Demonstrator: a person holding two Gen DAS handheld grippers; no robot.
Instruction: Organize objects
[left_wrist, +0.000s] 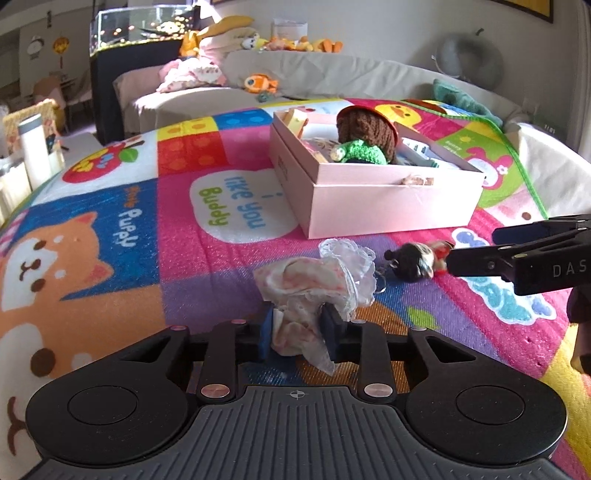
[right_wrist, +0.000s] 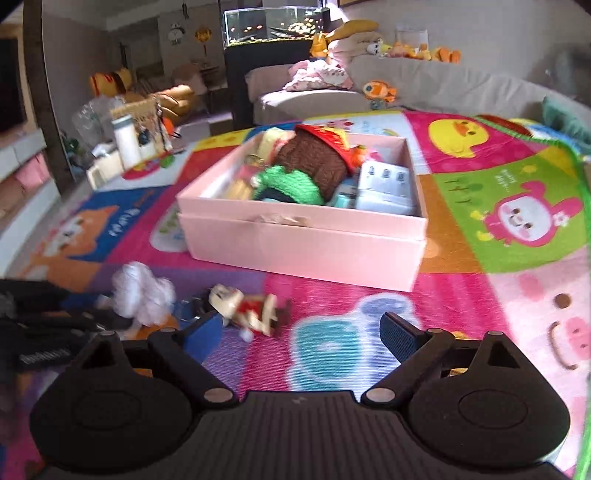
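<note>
My left gripper (left_wrist: 299, 330) is shut on a small pink-and-white lacy cloth (left_wrist: 314, 284) that bunches up between its blue pads just above the colourful play mat (left_wrist: 177, 258). To the right of the cloth lies a little doll keychain (left_wrist: 417, 260) with black hair and a red outfit. My right gripper (right_wrist: 299, 326) stands open over the mat, and the doll keychain (right_wrist: 247, 308) lies just ahead of its left finger, touching neither pad. An open pink box (right_wrist: 295, 247) behind holds a brown knitted doll (right_wrist: 314, 166), a green knitted piece and white packets.
The right gripper's black fingers (left_wrist: 480, 254) reach in from the right edge of the left wrist view, close to the doll. A covered sofa (left_wrist: 332, 74) with plush toys and a fish tank (right_wrist: 273, 26) stand behind. A white bottle (right_wrist: 127, 140) sits at the mat's left.
</note>
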